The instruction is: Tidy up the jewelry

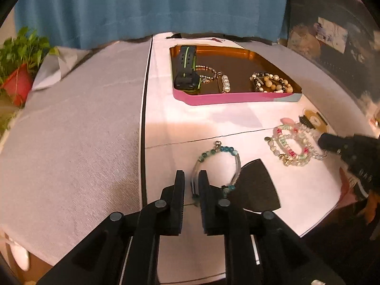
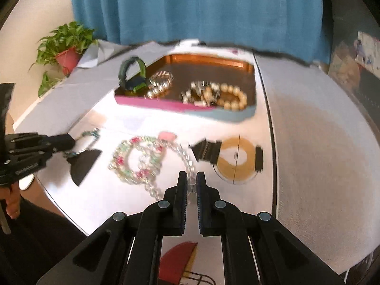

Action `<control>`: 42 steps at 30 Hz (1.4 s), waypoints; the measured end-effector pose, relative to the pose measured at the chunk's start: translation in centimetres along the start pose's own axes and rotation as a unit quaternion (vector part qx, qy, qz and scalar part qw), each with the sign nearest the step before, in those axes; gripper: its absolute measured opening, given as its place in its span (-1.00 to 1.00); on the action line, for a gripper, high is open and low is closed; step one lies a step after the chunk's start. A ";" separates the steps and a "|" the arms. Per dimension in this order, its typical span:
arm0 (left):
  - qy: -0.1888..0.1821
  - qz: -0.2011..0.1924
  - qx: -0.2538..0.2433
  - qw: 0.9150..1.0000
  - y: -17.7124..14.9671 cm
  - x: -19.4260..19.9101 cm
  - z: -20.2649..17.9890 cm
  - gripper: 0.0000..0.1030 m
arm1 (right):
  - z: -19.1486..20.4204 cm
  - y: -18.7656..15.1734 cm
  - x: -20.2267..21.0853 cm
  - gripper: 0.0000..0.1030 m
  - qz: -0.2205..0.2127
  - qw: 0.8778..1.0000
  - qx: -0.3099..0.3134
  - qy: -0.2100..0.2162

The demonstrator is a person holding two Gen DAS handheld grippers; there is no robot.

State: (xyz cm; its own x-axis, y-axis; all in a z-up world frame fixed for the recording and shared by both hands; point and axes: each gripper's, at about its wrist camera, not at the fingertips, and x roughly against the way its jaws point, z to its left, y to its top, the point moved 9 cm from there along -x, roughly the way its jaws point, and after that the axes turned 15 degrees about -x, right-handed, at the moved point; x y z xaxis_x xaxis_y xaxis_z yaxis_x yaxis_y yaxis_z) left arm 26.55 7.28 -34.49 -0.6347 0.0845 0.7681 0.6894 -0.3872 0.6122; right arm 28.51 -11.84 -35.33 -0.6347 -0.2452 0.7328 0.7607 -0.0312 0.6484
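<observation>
The left gripper has its fingers drawn close on the pale tube section of a blue-green beaded bracelet, which lies on the white sheet of the table with its far beads curving away from the tips and its right side touching a dark fan-shaped printed patch. The right gripper holds its fingers nearly together around the clear beads of a crystal strand, though motion blur leaves it uncertain how firmly the beads are pinched. That strand runs up to a heap of pink, green and clear bracelets just left of the tips, with a small pink piece at its far edge. Just right of the fingers lies a tan ring-shaped bangle with dark clasps at both sides. Farther back stands a shallow tray with a pink and light-blue front wall and coppery inner walls; it holds a black and green watch, a pearl bracelet, a thin chain bracelet and a pile of cream and black beaded bracelets. Grey cloth covers the table to the left, a potted plant sits at its far corner, and a blue curtain hangs behind.
</observation>
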 end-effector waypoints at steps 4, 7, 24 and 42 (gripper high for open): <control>0.014 -0.002 0.017 1.000 0.4 -0.5 1.0 -0.38 | 0.6 -0.3 -0.2 -0.81 -0.017 0.998 0.052 -0.031; 0.016 -0.006 0.038 0.999 0.7 -0.9 1.6 -0.40 | 0.3 -0.2 -0.3 -0.81 -0.017 0.999 0.041 -0.028; -0.045 -0.026 0.082 0.995 2.4 0.9 -1.5 -0.99 | -0.8 1.8 1.7 -0.85 -0.029 0.996 -0.073 0.031; -0.017 0.005 0.064 0.998 1.1 1.8 -1.1 -0.39 | -0.3 3.9 7.0 -0.85 -0.076 0.993 -0.078 0.052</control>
State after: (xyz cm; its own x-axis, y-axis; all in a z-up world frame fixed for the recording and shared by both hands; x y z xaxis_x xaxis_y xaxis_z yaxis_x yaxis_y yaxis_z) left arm 25.75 6.01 -32.66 -0.6161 0.1132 0.7795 0.7367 -0.2675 0.6211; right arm 27.05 -13.94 -27.75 -0.7328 -0.3245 0.5981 0.6738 -0.2229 0.7045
